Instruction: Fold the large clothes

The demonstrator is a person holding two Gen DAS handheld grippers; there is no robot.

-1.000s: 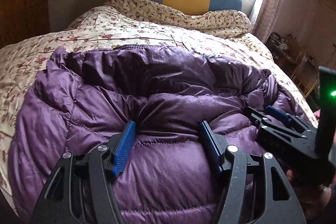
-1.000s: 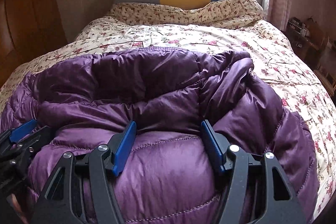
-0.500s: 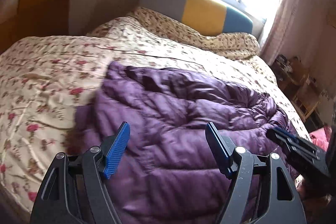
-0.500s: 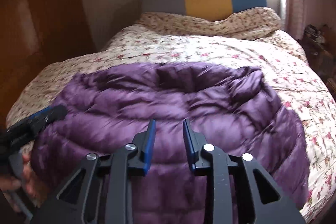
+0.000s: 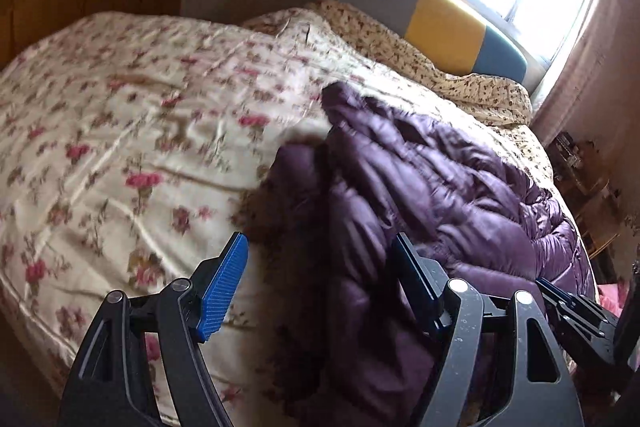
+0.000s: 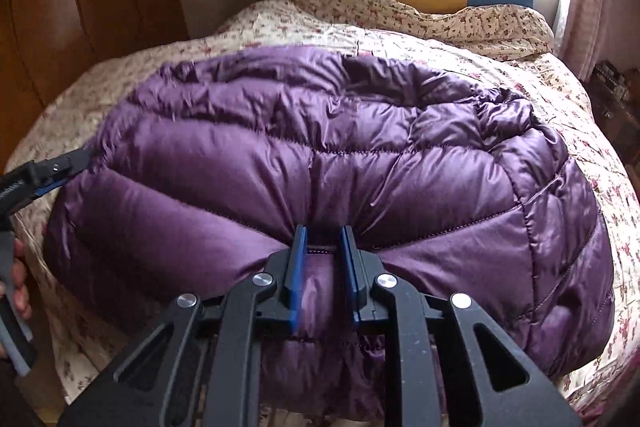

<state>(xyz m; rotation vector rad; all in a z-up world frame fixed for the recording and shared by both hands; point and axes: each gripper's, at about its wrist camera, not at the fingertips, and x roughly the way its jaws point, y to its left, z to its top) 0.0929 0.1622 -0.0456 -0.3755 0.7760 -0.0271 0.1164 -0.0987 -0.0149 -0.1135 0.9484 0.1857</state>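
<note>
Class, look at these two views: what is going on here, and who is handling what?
A person with a gripper in each hand is folding a purple puffer jacket spread on a bed with a floral bedspread. The right gripper has just been closing and now pinches a fold of the jacket at its near edge. The left gripper stands open over the jacket's left side, holding nothing.
</note>
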